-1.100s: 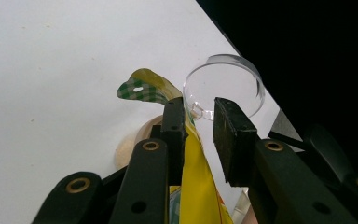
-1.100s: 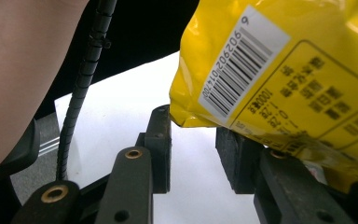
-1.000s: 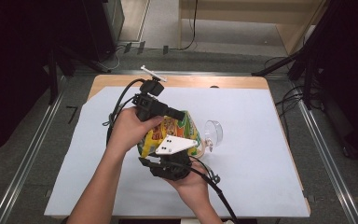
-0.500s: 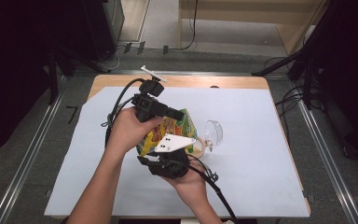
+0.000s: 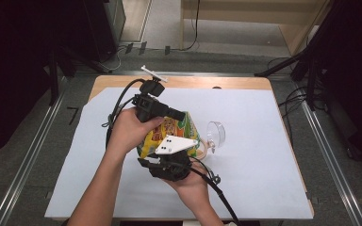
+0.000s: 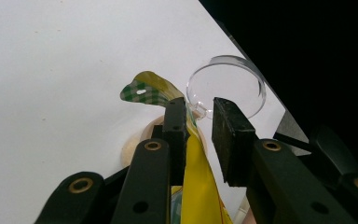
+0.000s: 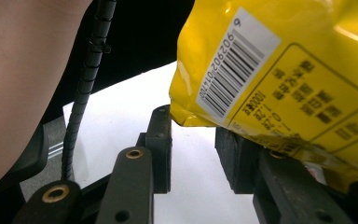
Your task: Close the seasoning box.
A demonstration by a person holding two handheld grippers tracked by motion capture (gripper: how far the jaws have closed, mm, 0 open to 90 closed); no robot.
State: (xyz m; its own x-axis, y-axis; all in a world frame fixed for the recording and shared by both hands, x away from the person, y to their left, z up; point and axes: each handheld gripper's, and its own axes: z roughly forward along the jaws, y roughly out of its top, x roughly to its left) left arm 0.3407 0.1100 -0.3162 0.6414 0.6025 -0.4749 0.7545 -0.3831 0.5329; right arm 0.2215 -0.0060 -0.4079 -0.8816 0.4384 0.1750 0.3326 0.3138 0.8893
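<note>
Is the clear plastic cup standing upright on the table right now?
No: in the high view the clear plastic cup lies on its side on the white table, just right of the yellow snack bag.

**A wooden table under a white sheet**

A rectangular light-wood table [image 5: 122, 81] carries a large white sheet [image 5: 264, 141] that covers nearly all of its top (a strip of bare wood shows along the far edge). On the sheet, right of centre, lies a small clear plastic round lid [image 5: 216, 133]. Just beside it sits a yellow-and-green printed snack bag [image 5: 181, 127], whose contact with the sheet cannot be told.
</note>
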